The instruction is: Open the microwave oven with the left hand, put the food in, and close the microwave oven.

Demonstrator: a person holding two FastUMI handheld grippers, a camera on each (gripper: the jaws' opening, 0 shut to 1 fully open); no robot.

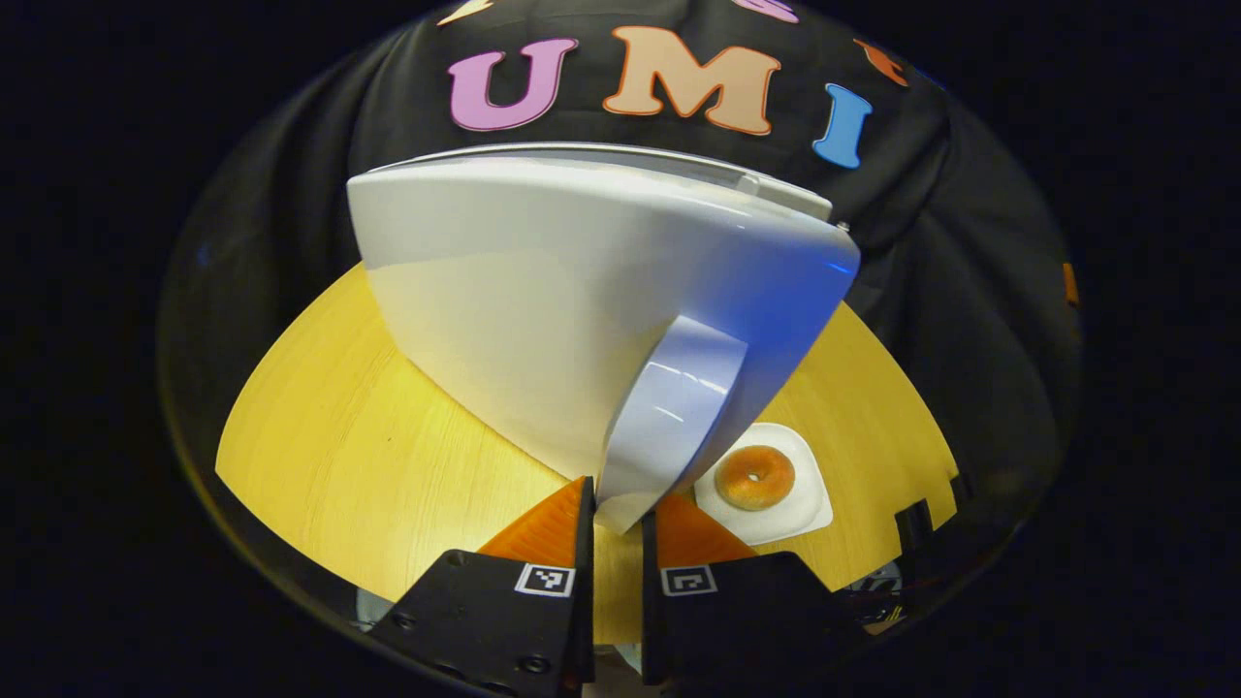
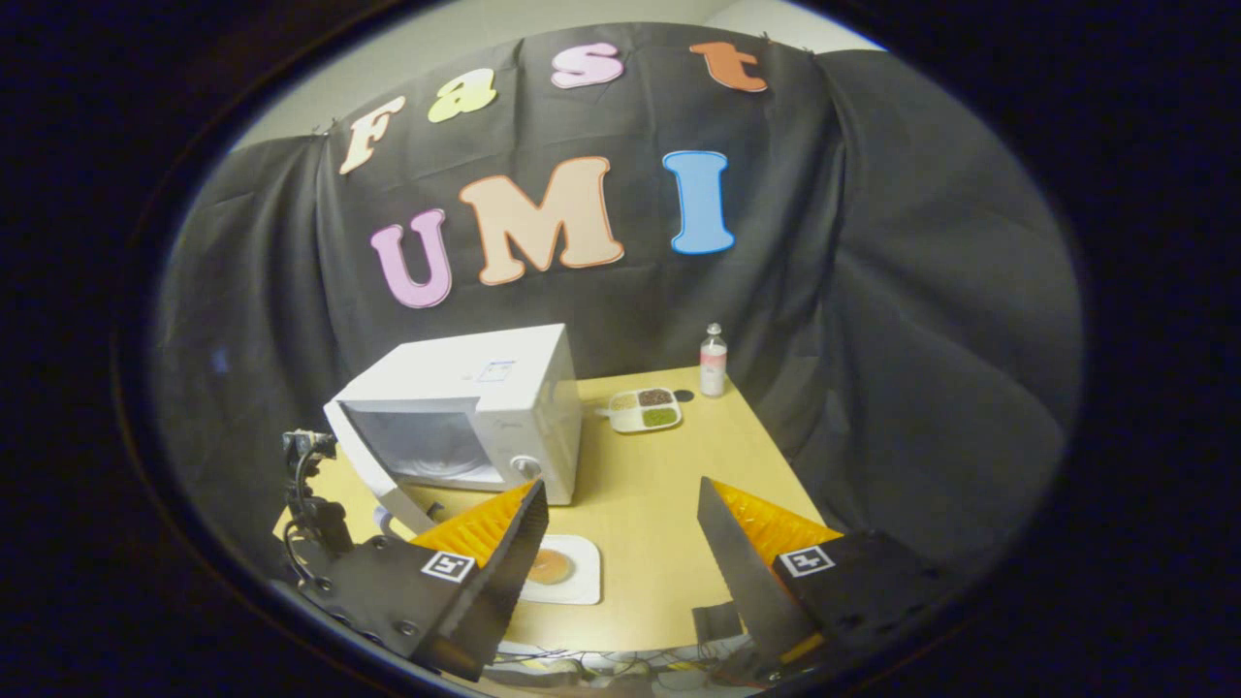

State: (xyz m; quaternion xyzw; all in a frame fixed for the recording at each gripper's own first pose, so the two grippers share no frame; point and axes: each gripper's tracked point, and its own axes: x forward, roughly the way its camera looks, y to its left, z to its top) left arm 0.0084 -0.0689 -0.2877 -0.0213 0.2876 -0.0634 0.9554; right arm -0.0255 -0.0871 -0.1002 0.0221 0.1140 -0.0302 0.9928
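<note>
At the microwave oven (image 2: pixel 465 417), the left claw (image 1: pixel 615 519) is closed on the door handle (image 1: pixel 669 417) with the door partly open, while the doughnut (image 2: pixel 551 566) waits in front on its plate (image 2: pixel 585 572) and the right claw (image 2: pixel 620 533) is wide open, empty.

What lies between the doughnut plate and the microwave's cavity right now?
Nothing visible. The door is partly swung open, left gripper shut on its handle; bare table separates the plate from the microwave.
</note>
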